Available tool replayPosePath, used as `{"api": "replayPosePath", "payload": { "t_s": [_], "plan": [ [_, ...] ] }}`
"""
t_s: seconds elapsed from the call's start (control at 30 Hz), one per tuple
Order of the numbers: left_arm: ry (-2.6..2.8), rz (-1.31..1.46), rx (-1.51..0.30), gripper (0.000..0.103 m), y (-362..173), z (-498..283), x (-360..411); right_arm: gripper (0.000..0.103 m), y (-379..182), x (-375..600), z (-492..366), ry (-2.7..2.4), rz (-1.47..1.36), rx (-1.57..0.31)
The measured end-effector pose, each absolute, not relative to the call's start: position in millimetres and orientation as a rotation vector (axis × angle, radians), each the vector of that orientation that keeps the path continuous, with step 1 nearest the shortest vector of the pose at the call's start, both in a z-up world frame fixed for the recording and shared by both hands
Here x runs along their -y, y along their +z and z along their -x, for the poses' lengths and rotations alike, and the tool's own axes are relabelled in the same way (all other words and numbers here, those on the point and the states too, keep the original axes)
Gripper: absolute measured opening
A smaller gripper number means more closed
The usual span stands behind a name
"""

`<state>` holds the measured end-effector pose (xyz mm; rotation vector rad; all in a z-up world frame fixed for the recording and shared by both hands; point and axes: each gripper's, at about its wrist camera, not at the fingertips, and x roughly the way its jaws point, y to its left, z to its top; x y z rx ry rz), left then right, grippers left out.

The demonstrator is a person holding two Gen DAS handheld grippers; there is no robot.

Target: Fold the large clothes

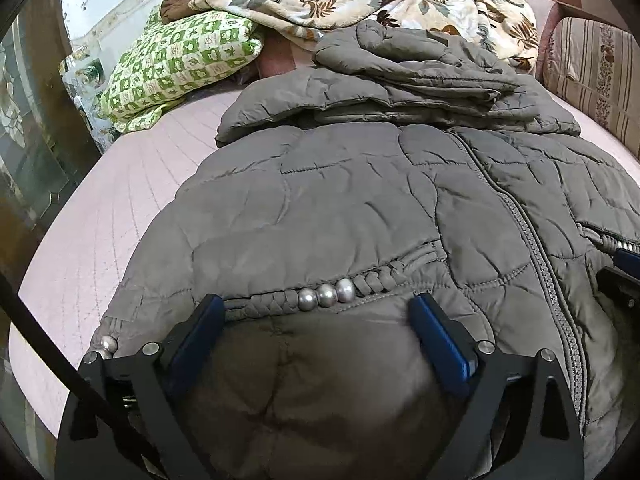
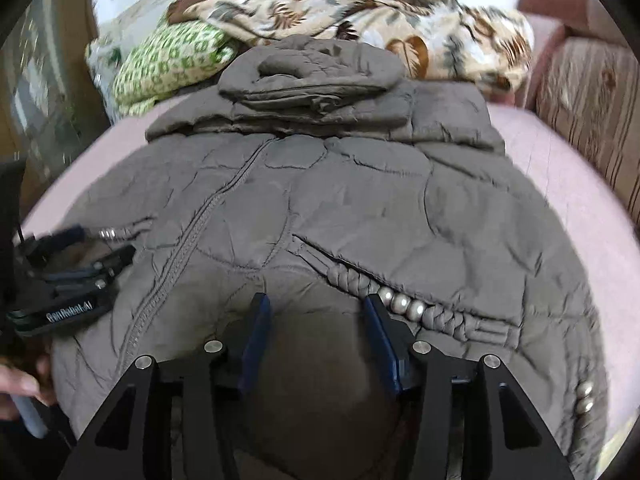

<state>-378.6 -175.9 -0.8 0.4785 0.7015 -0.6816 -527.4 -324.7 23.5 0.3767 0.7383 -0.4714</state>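
Your left gripper (image 1: 318, 312) stands wide apart over the coat (image 1: 360, 200), pads clear of the fabric and nothing grasped; your right gripper (image 2: 316, 312) is also released, its jaws narrower, straddling a puffed panel without pinching it. The coat lies zipped and face up across the middle of the bed (image 1: 120, 184), its top part folded back in a heap toward the far edge, near the pillow (image 1: 180, 60) and blanket (image 1: 380, 4). If you close where you are, I judge you may pinch only the slippery outer shell, or catch the beads (image 1: 326, 294) on the pocket trim, and the padding could slide out as you lift. The hem nearest you is cut off below both views, and the right view is blurred, so contact there is hard to judge.
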Motion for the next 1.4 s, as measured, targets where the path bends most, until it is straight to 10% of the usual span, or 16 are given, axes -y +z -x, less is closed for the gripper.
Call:
{"api": "replayPosePath", "payload": {
  "t_s": [1.4],
  "plan": [
    [-0.689,-0.463,-0.669,0.096,-1.2,382.3,166.4,0.069,21.9,323.7,531.7,-0.445,-0.374,-0.728]
  ]
}}
